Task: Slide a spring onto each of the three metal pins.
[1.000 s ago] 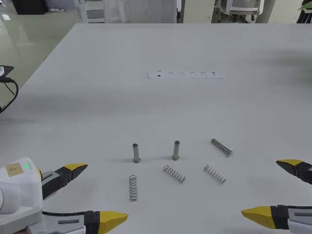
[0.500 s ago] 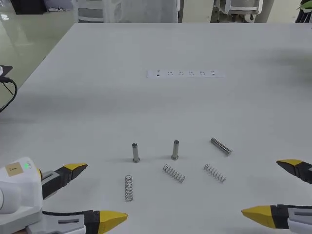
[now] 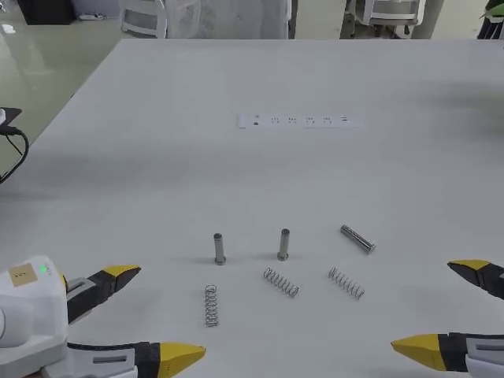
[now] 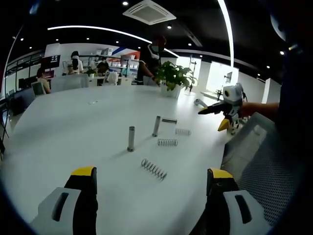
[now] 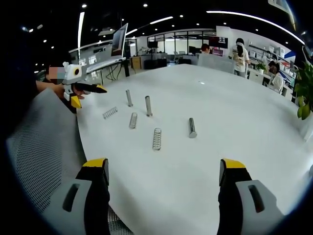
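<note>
Two metal pins stand upright on the white table, one on the left (image 3: 220, 248) and one in the middle (image 3: 284, 244). A third pin (image 3: 357, 238) lies flat to the right. In front of them lie three springs: left (image 3: 211, 305), middle (image 3: 281, 282) and right (image 3: 346, 283). My left gripper (image 3: 157, 313) is open at the near left, short of the left spring (image 4: 154, 169). At the near right my right gripper (image 3: 433, 305) is also open, and the right spring (image 5: 157, 138) lies ahead of it. Nothing is between either pair of jaws.
A white strip with small sockets (image 3: 299, 120) lies flat farther back on the table. A black cable (image 3: 14, 138) hangs off the table's left edge. Chairs (image 3: 390, 12) stand at the far end. A mesh chair back (image 4: 259, 156) is near me.
The left spring has shifted very slightly sideways on the table. Both grippers stay where they were, still open.
</note>
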Available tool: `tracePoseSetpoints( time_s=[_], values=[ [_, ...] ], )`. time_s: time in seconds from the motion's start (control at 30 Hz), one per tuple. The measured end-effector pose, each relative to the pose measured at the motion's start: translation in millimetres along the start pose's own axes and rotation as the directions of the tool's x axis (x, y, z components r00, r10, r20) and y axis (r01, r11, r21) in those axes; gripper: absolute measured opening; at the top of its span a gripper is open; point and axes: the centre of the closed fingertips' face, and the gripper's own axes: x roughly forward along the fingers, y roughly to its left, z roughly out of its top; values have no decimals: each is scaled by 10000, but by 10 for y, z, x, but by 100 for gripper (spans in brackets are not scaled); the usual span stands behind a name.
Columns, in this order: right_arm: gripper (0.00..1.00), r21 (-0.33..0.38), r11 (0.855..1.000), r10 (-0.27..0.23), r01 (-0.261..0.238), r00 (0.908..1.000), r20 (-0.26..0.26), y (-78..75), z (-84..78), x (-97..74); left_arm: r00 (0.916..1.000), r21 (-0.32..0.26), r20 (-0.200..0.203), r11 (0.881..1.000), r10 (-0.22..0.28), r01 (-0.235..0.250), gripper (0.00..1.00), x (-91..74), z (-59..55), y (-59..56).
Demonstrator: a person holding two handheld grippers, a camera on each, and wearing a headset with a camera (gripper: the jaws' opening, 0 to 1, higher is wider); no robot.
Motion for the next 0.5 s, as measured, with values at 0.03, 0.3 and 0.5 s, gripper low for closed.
tracePoseSetpoints(
  time_s=[0.03, 0.3, 0.5],
  values=[
    [94, -14, 10000, -13, 13, 10000, -22, -7, 3, 2, 10000, 0, -9, 10000, 0, 0, 90, -1, -2, 2],
    [93, -149, 9999, -13, 12, 9999, -100, -41, 55, 24, 10000, -18, -1, 10000, -7, 7, 90, -5, -6, -3],
    [92, -340, 9994, -17, 16, 10000, -27, -68, 155, 73, 10000, -26, 59, 10000, 31, -31, 89, -17, 0, -3]
  ],
)
